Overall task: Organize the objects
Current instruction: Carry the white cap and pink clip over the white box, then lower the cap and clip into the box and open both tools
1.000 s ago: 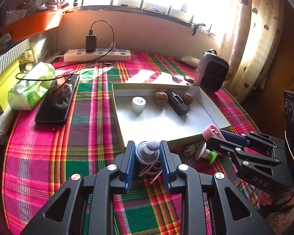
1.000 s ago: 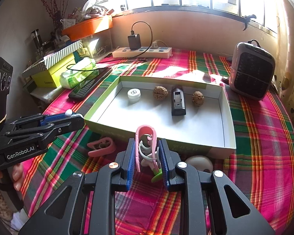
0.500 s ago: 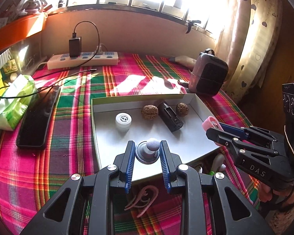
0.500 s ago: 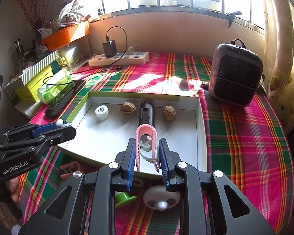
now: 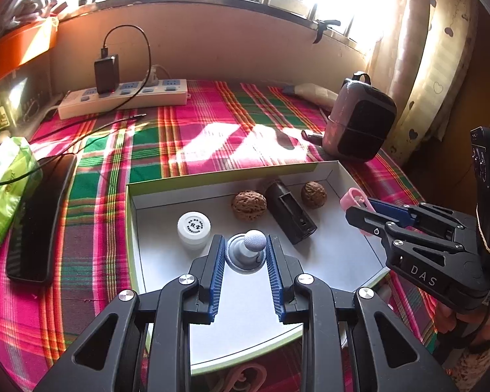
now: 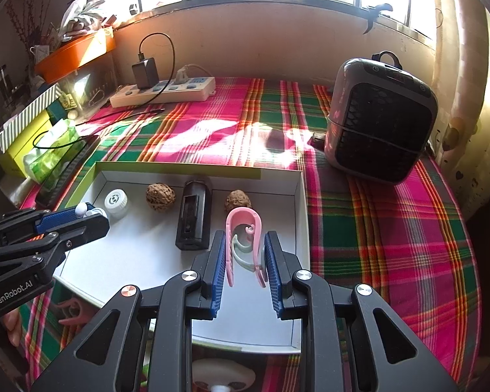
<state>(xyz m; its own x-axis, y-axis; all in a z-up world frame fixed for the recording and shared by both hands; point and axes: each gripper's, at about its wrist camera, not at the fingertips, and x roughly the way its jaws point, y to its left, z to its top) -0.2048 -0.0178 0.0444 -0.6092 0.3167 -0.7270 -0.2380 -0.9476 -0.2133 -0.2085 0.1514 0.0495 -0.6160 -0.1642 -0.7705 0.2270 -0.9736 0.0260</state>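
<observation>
A shallow white box (image 5: 166, 261) (image 6: 297, 215) lies on the plaid tablecloth. Inside it are a small white jar (image 5: 193, 230) (image 6: 116, 201), two walnuts (image 5: 249, 204) (image 6: 160, 196), the other further right (image 5: 313, 194) (image 6: 237, 202), and a black rectangular device (image 5: 290, 215) (image 6: 194, 215). My left gripper (image 5: 246, 250) (image 6: 78, 217) hangs over the box, shut on a grey suction hook with a white ball tip (image 5: 247, 251). My right gripper (image 6: 244, 254) (image 5: 359, 210) hangs over the box's right part, shut on a pink clip (image 6: 243, 238) (image 5: 354, 200).
A grey heater (image 5: 359, 124) (image 6: 380, 121) stands at the back right, a power strip with charger (image 5: 124, 96) (image 6: 163, 89) at the back. A phone (image 5: 39, 219) and green tissue pack (image 5: 3, 186) lie left. A pink clip (image 5: 245, 374) and a white panda hook (image 6: 223, 375) rest on the cloth in front of the box.
Both grippers have moved forward from the cloth in front of the box to above its inside, each still holding its object. The loose items on the cloth have slid below the fingers.
</observation>
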